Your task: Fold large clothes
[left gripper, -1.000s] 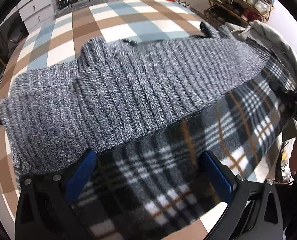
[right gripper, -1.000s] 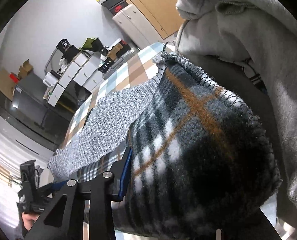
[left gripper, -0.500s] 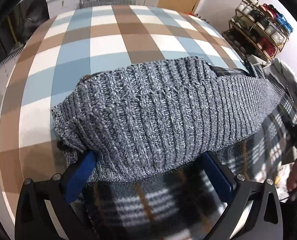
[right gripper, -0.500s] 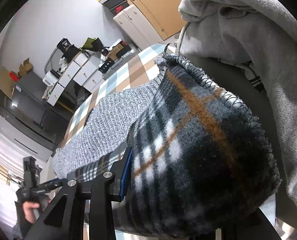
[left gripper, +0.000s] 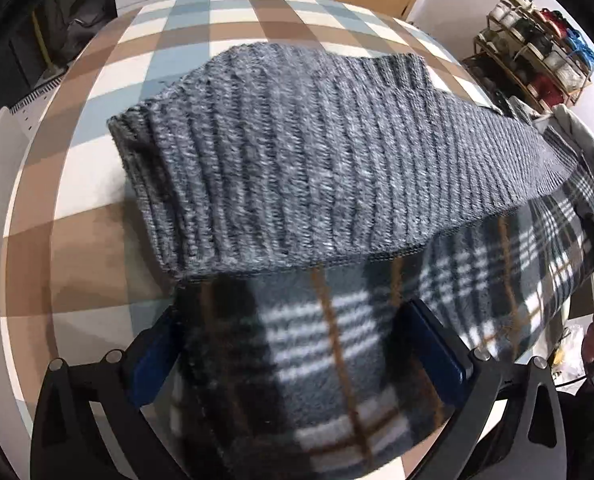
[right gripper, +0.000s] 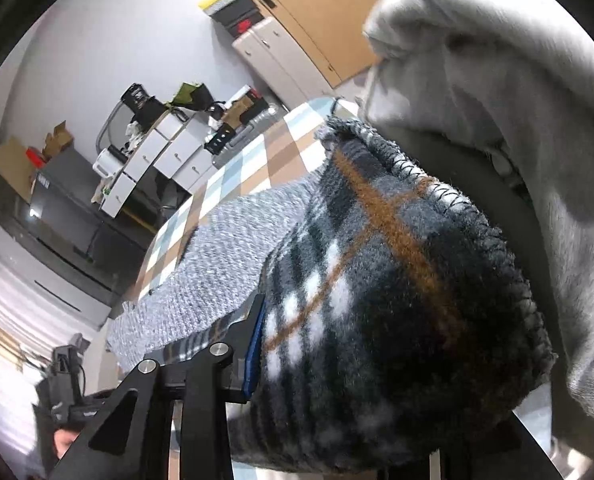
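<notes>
A large garment with a grey ribbed knit outside (left gripper: 317,160) and a dark plaid fleece lining (left gripper: 317,360) hangs stretched between both grippers above the checked table (left gripper: 97,240). My left gripper (left gripper: 297,352) is shut on the plaid fleece; its blue pads (left gripper: 437,344) flank a bunched fold. My right gripper (right gripper: 337,360) is shut on the other end of the plaid fleece (right gripper: 397,300); only its left blue pad (right gripper: 255,352) shows, the rest is hidden by cloth. The knit part (right gripper: 225,264) trails toward the table.
A light grey sweatshirt (right gripper: 517,140) lies bunched at the right, also seen in the left wrist view (left gripper: 589,148). A shoe rack (left gripper: 537,68) stands beyond the table's right side. White drawers (right gripper: 165,160) and a dark cabinet (right gripper: 57,208) stand past the far edge.
The garment has been lifted and drawn toward the grippers; the knit edge has pulled off the left part of the table, and more bare tablecloth shows there. Both grips are unchanged.
</notes>
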`<action>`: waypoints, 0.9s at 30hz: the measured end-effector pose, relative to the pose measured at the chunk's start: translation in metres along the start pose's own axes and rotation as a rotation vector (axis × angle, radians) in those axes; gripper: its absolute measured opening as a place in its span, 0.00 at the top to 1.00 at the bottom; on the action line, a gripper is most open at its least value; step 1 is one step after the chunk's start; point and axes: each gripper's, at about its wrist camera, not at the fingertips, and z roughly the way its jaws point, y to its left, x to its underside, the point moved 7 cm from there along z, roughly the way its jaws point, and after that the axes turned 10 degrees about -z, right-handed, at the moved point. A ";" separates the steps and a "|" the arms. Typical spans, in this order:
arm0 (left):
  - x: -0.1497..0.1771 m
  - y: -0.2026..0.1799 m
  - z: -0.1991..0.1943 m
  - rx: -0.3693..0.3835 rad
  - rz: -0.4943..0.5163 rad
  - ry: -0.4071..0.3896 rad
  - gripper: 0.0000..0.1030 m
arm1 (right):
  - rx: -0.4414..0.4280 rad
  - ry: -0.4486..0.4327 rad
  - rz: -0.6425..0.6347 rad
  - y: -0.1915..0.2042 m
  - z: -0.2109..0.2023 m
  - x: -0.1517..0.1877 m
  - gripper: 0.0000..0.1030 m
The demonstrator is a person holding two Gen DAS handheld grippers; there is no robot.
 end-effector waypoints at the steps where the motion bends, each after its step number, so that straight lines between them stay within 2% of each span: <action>1: -0.001 -0.001 0.000 0.008 -0.014 0.000 0.01 | 0.007 -0.016 -0.024 0.005 -0.003 -0.002 0.69; 7: -0.003 -0.024 0.008 0.029 0.009 0.032 0.01 | 0.059 -0.133 -0.169 0.037 -0.029 -0.015 0.72; 12: -0.008 -0.064 0.021 0.089 0.048 0.063 0.01 | 0.118 -0.207 -0.265 0.060 -0.051 -0.029 0.73; 15: -0.009 -0.090 0.030 0.109 0.100 0.068 0.01 | 0.194 -0.214 -0.438 0.093 -0.055 -0.027 0.73; 17: -0.010 -0.100 0.034 0.139 0.137 0.070 0.01 | 0.209 -0.209 -0.528 0.118 -0.053 -0.022 0.73; 19: -0.012 -0.096 0.032 0.182 0.145 0.083 0.01 | 0.209 -0.205 -0.614 0.145 -0.051 -0.015 0.73; 22: -0.021 -0.081 0.025 0.292 0.103 0.126 0.01 | 0.204 -0.205 -0.747 0.187 -0.045 0.000 0.73; 23: -0.026 -0.070 0.016 0.358 0.062 0.138 0.01 | 0.204 -0.201 -0.790 0.199 -0.041 0.006 0.74; 27: -0.037 -0.033 -0.026 0.539 0.000 0.117 0.01 | 0.187 -0.168 -0.977 0.244 -0.018 0.049 0.76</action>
